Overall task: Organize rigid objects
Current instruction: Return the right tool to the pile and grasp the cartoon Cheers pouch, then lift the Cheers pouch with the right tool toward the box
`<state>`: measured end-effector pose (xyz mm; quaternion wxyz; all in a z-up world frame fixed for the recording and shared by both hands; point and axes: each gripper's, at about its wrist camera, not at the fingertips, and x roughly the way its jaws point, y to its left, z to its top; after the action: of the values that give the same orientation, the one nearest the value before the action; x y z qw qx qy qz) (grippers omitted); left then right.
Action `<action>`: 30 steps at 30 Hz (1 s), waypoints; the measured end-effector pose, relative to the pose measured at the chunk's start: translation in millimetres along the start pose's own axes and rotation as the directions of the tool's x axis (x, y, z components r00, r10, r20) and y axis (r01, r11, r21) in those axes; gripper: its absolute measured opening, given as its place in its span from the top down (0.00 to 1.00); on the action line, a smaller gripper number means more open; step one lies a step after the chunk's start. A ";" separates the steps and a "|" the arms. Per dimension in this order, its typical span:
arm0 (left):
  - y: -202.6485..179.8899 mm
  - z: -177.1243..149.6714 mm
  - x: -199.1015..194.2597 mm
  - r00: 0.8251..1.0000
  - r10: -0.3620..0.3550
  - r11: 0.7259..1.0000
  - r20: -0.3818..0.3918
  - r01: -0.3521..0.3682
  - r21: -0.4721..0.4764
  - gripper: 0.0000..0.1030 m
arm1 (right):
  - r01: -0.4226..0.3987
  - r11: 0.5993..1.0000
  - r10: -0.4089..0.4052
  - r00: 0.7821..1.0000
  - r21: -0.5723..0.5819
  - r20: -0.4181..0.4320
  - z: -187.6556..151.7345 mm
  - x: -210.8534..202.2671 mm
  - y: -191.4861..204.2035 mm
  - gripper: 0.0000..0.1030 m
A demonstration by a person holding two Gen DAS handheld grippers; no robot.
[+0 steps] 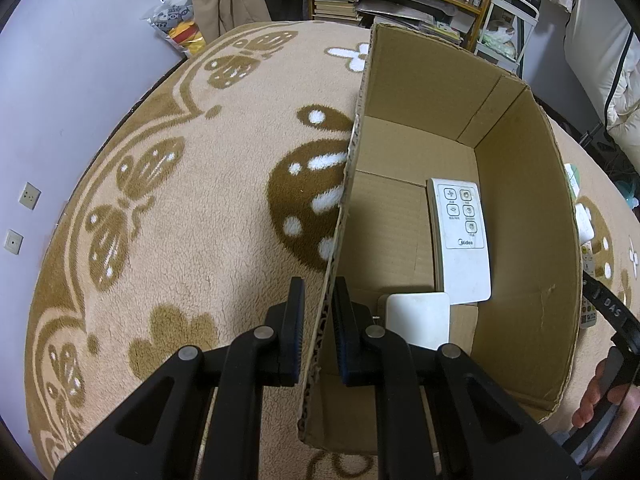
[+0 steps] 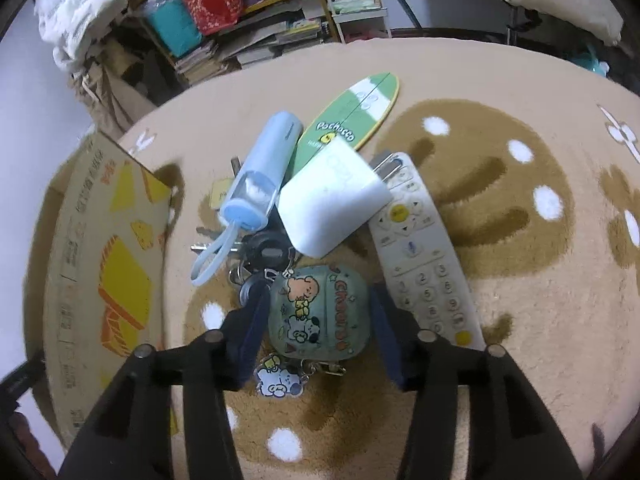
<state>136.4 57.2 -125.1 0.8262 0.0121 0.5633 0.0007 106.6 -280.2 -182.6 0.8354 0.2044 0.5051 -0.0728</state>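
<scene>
Cardboard box (image 1: 520, 216) wall pinched by left gripper (image 1: 318, 320), apparently steadying it | right gripper (image 2: 318, 316) jaws parted astride cartoon earbud case (image 2: 316, 312), not yet clamped

Cardboard box (image 1: 520, 208): one; inside it, one white Midea remote (image 1: 460, 236), one white square case (image 1: 418, 320); on blanket: one grey remote (image 2: 424, 256), one charger (image 2: 332, 200), one blue bottle (image 2: 264, 168), one earbud case (image 2: 318, 314), one Pochacco board (image 2: 352, 120), one key bunch (image 2: 256, 256).
</scene>
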 end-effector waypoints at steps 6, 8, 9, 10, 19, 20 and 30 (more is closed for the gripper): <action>0.0 0.1 0.0 1.000 0.000 1.000 -0.001 0.000 0.000 0.87 | 0.016 1.000 -0.016 1.000 -0.006 -0.003 -1.7 8.1 1.9 0.44; 0.1 0.0 0.1 1.000 0.000 1.000 0.000 0.000 -0.001 0.87 | 0.016 1.000 -0.016 1.000 -0.005 -0.007 -2.4 8.9 1.6 0.43; -0.1 -0.3 0.1 1.000 -0.001 1.000 0.000 0.001 -0.001 0.87 | 0.015 1.000 -0.015 1.000 -0.004 -0.009 -3.0 7.8 1.3 0.41; -0.3 -0.4 0.0 1.000 0.000 1.000 -0.001 0.000 0.000 0.87 | 0.010 1.000 -0.010 1.000 -0.005 -0.018 -3.6 8.0 1.6 0.37; 0.2 -0.4 0.2 1.000 0.000 1.000 0.000 0.000 0.000 0.87 | 0.077 0.994 -0.081 0.996 -0.075 -0.045 -12.5 17.4 10.6 0.39; 0.1 -0.5 -0.1 1.000 0.000 1.000 0.000 0.000 0.000 0.87 | 0.095 0.991 -0.098 0.994 -0.095 -0.037 -13.5 16.8 13.8 0.39; -2.7 -1.0 0.4 1.000 0.009 1.000 0.003 -0.009 0.011 0.87 | 0.031 0.995 -0.027 0.998 -0.091 0.049 -9.4 -26.9 23.7 0.39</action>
<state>135.6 54.6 -125.9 0.8268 0.0193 0.5622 0.0014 93.8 -257.1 -156.5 0.8547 0.1565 0.4906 -0.0665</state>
